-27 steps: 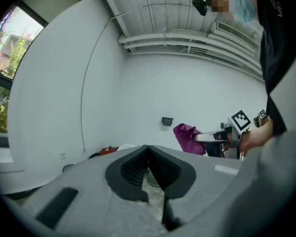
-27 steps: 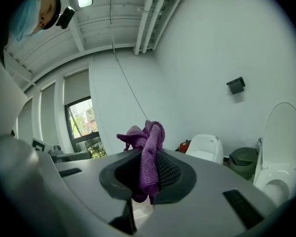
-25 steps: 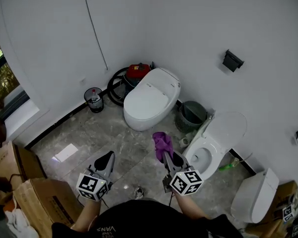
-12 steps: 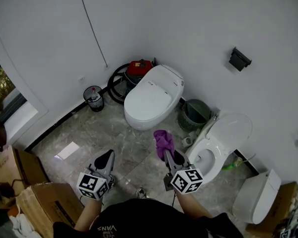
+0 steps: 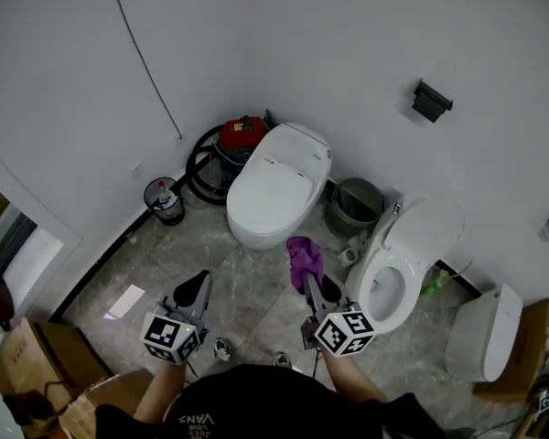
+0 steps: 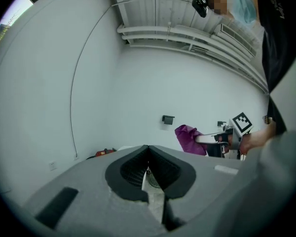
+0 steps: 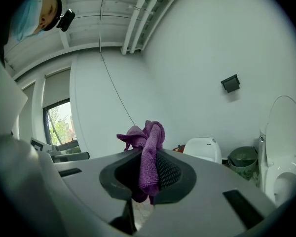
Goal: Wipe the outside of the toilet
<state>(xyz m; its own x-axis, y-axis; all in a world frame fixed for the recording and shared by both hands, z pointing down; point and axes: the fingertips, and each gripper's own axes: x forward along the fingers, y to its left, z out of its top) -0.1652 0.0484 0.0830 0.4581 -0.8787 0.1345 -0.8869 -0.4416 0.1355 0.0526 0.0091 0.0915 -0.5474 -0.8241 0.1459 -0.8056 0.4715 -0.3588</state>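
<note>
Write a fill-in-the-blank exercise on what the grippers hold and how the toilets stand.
1. The right gripper is shut on a ___ cloth.
2. The left gripper is shut and holds ___.
3. The toilet nearest the cloth has its lid ___.
4. The wastebasket between that toilet and the closed-lid toilet is ___.
Missing words: purple; nothing; up; green.

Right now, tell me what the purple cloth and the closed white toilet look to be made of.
The purple cloth, clamped in the right tool: soft napped textile, probably microfibre; fuzzy matte surface, limp folds. The closed white toilet: smooth and softly shiny, likely glazed ceramic with a plastic lid; the look alone cannot settle it.
</note>
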